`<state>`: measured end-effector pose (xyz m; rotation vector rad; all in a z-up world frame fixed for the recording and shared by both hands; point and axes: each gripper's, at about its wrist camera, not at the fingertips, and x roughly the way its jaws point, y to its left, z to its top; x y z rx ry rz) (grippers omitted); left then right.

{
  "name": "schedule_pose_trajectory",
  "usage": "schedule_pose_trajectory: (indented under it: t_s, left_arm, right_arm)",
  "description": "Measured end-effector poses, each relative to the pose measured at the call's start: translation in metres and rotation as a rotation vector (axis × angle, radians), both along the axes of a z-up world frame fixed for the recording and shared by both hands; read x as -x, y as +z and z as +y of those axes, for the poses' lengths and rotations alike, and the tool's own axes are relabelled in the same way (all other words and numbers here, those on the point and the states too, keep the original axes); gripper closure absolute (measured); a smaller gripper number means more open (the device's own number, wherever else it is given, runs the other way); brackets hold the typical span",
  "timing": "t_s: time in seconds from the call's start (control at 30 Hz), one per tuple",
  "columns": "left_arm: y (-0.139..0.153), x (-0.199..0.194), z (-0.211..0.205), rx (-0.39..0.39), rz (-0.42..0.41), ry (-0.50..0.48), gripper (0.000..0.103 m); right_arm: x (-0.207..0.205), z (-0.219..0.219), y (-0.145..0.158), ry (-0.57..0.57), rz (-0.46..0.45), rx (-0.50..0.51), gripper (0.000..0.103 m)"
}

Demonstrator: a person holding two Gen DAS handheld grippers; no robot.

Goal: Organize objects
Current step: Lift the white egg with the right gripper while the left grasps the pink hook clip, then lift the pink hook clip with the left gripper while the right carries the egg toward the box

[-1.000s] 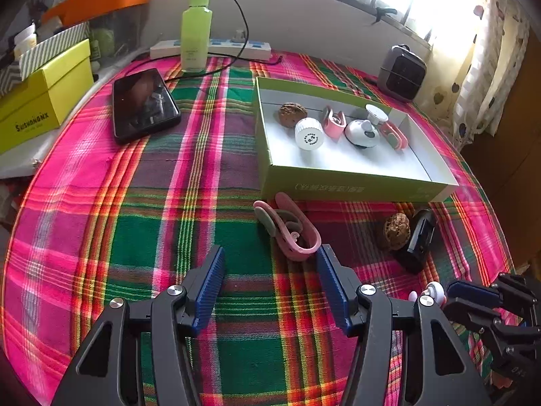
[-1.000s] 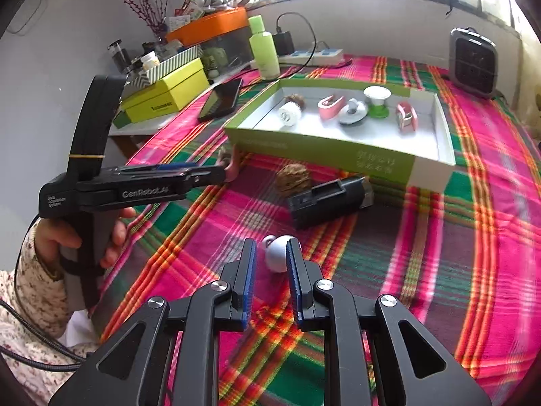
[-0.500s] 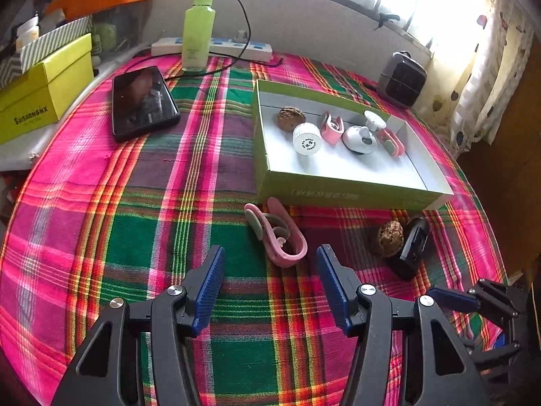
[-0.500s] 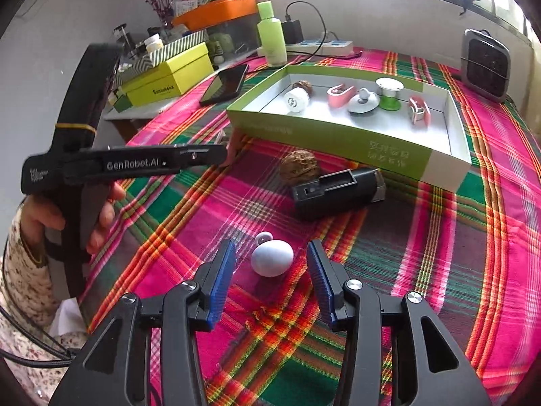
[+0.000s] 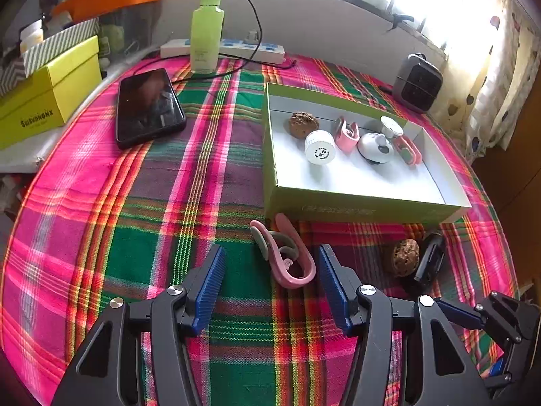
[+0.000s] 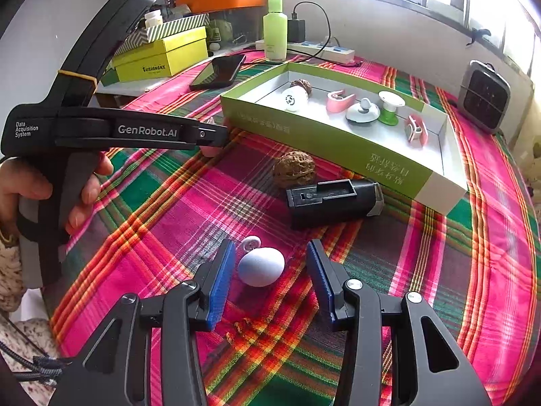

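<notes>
Our right tongs (image 6: 268,267) had just spread wide, with the little white egg (image 6: 261,266) between them but not pinched. Our left tongs (image 5: 270,279) were spread beside the pink clip (image 5: 287,253). We thought the egg was light, smooth and rolly, best pinched round its middle. Beyond lay the checked tablecloth (image 6: 473,253), the green box (image 6: 338,142) and a bright window.
</notes>
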<state>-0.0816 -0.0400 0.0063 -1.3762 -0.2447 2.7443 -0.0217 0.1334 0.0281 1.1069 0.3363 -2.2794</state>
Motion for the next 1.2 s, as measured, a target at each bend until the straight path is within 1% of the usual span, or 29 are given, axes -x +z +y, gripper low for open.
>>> schedule_pose_trajectory:
  t_s: [0.1,0.17,0.23,0.3,0.33,0.4,0.47,0.57,0.63,0.8,1.0,1.2]
  left_arm:
    - [0.0,0.001,0.0,0.009,0.011,0.012,0.048]
    - [0.0,0.003,-0.001,0.007,0.011,0.016,0.048]
    - [0.0,0.003,0.0,0.012,0.01,0.016,0.049]
    - [0.0,0.003,0.0,0.02,0.011,0.02,0.051]
    - [0.0,0.003,0.0,0.03,0.012,0.023,0.054]
    - [0.0,0.002,-0.002,0.034,0.011,0.029,0.059]
    - [0.0,0.002,-0.004,0.025,0.008,0.033,0.064]
    - [0.0,0.002,-0.009,0.011,0.005,0.041,0.07]
    - [0.0,0.002,-0.009,0.017,0.005,0.043,0.072]
    - [0.0,0.002,-0.009,0.022,0.006,0.043,0.073]
    - [-0.001,0.002,-0.011,0.03,0.008,0.048,0.08]
    - [0.0,-0.001,-0.012,0.025,0.013,0.045,0.081]
  right_arm:
    - [0.0,0.0,0.0,-0.005,0.006,-0.01,0.059]
    - [-0.001,0.0,0.0,-0.014,0.013,-0.019,0.063]
    - [-0.001,0.002,0.0,-0.021,0.014,-0.018,0.064]
    - [-0.001,0.002,0.0,-0.023,0.014,-0.017,0.066]
    - [-0.001,0.001,0.0,-0.025,0.015,-0.017,0.067]
    - [-0.003,0.001,0.001,-0.028,0.017,-0.018,0.074]
    - [-0.003,0.001,0.001,-0.031,0.017,-0.017,0.076]
    - [-0.002,0.002,0.001,-0.032,0.01,-0.006,0.077]
    - [-0.003,0.002,0.001,-0.032,0.009,-0.004,0.077]
    - [-0.002,0.003,0.001,-0.033,0.008,-0.004,0.077]
    - [-0.002,0.003,0.002,-0.035,0.008,-0.002,0.077]
    - [-0.003,0.004,0.002,-0.039,0.007,0.001,0.077]
